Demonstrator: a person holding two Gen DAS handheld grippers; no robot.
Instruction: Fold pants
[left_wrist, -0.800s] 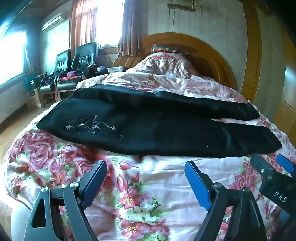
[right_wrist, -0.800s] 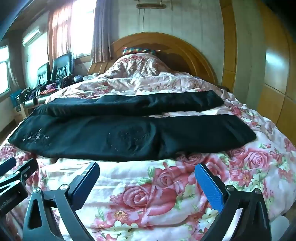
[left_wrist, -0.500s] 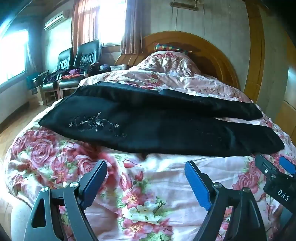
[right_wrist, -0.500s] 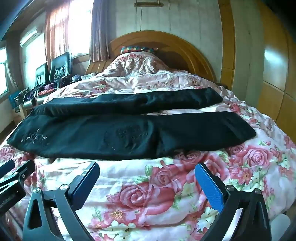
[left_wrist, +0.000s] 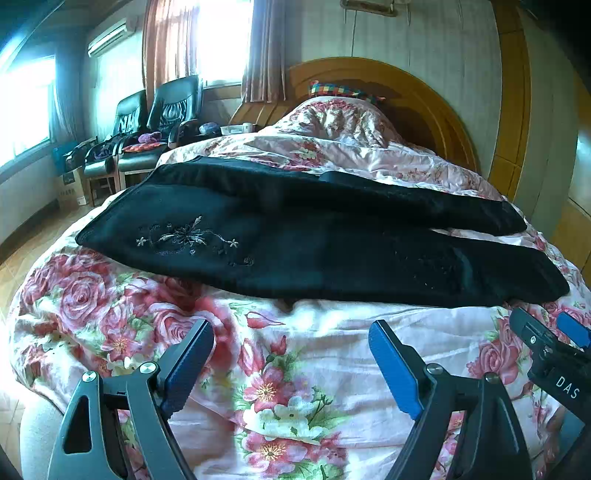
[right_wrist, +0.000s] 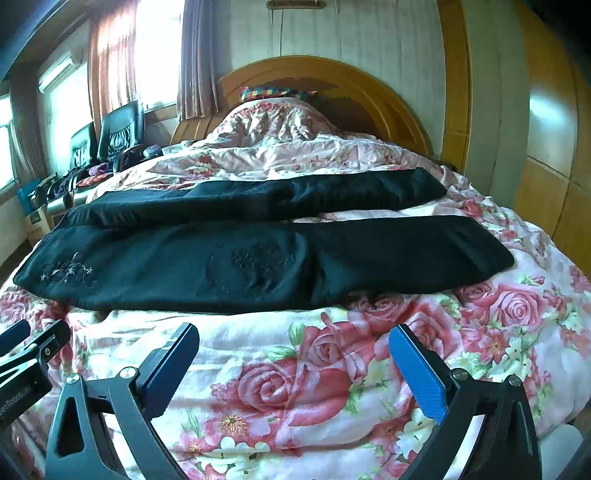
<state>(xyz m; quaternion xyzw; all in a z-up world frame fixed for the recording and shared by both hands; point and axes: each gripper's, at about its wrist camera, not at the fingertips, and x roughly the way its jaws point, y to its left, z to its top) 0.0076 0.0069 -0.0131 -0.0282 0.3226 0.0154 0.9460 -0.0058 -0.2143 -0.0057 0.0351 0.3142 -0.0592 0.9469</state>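
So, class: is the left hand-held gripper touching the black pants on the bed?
Apart. In the left wrist view, the open left hand-held gripper sits short of the black pants, with a strip of floral quilt showing between them.

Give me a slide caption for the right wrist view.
Open right gripper faces black pants on a floral quilt.

Both grippers' jaws apparently wide apart.

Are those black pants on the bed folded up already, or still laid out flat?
Laid out flat. The black pants lie full length across the floral quilt, both legs stretched side by side, no fold visible.
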